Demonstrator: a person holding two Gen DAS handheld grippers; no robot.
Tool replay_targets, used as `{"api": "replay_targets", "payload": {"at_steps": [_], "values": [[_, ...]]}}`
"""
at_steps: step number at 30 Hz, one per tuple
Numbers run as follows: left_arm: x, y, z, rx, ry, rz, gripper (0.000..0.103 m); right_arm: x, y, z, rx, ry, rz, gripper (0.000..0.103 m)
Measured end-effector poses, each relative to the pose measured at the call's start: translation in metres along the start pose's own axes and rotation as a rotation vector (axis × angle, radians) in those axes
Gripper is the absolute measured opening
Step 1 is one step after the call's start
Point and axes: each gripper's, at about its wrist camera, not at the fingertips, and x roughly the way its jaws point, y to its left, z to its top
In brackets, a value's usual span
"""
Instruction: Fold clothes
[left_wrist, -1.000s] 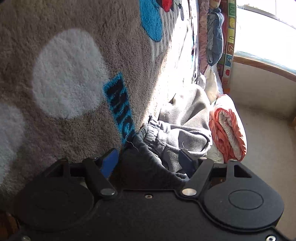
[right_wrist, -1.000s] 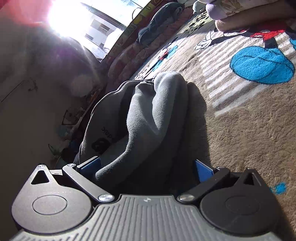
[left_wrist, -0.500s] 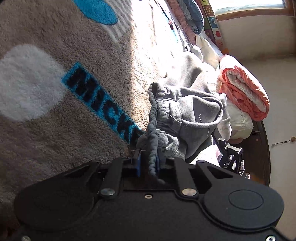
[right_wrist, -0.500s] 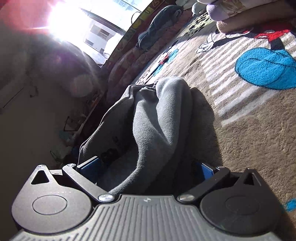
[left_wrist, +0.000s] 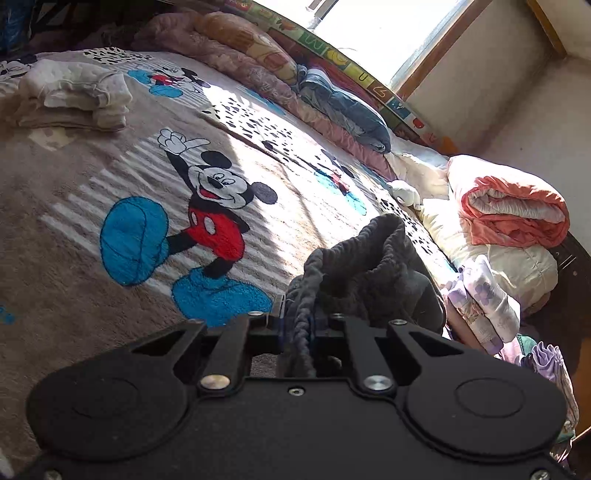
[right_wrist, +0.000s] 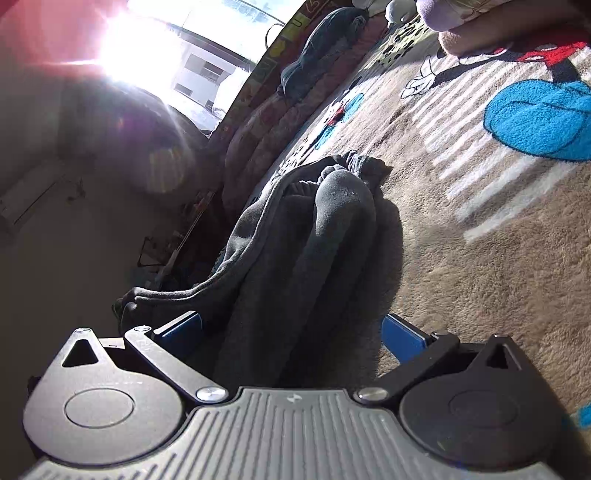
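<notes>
Clearly the grey sweatpants are soft, thick fleece — limp stuff that sags and bunches wherever nothing holds it up. They lie as a rumpled ridge along the near edge of the bed, on the cartoon-mouse blanket, with part of the cloth spilling over that edge toward the floor.

The left claw is pressed together on the gathered, ribbed waistband, a rope of elastic pinched between its blue pads, and the band stands up in a loop just beyond it. That thick rim looks like the sound place to hold: it is firm, several layers deep, and unlikely to slide out. The right claw stands spread, its blue fingers either side of the bunched leg cloth without closing on it.

By my reckoning the garment is light enough for one claw to lift, but it will drape and twist rather than keep any shape, so a second hold far from the waistband — a hem or a leg seam — would be needed to stretch it flat. A pinch on loose fleece in the middle would only drag up a fold. The fuzzy blanket may cling to it somewhat.

Toward the far left corner of the bed sits a pale folded pile.
</notes>
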Motion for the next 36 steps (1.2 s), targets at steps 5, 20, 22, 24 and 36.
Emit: {"api": "replay_targets", "payload": {"at_steps": [5, 20, 22, 24, 36], "values": [[-0.013, 0.052, 0.033, -0.086, -0.05, 0.095, 0.009, 0.006, 0.001, -0.001, -0.007, 0.003, 0.007, 0.103], [0.002, 0.15, 0.042, -0.246, -0.019, 0.344, 0.03, 0.022, 0.009, -0.004, -0.076, 0.033, -0.016, 0.103], [-0.008, 0.135, 0.039, -0.21, -0.043, 0.338, 0.035, 0.024, 0.011, -0.004, -0.091, 0.039, -0.016, 0.103], [-0.017, 0.121, 0.036, -0.174, -0.068, 0.331, 0.043, 0.025, 0.013, -0.005, -0.105, 0.043, -0.011, 0.103], [0.021, -0.003, -0.006, 0.11, 0.112, 0.161, 0.06, 0.013, 0.046, -0.019, -0.118, 0.151, 0.149, 0.103]]}}
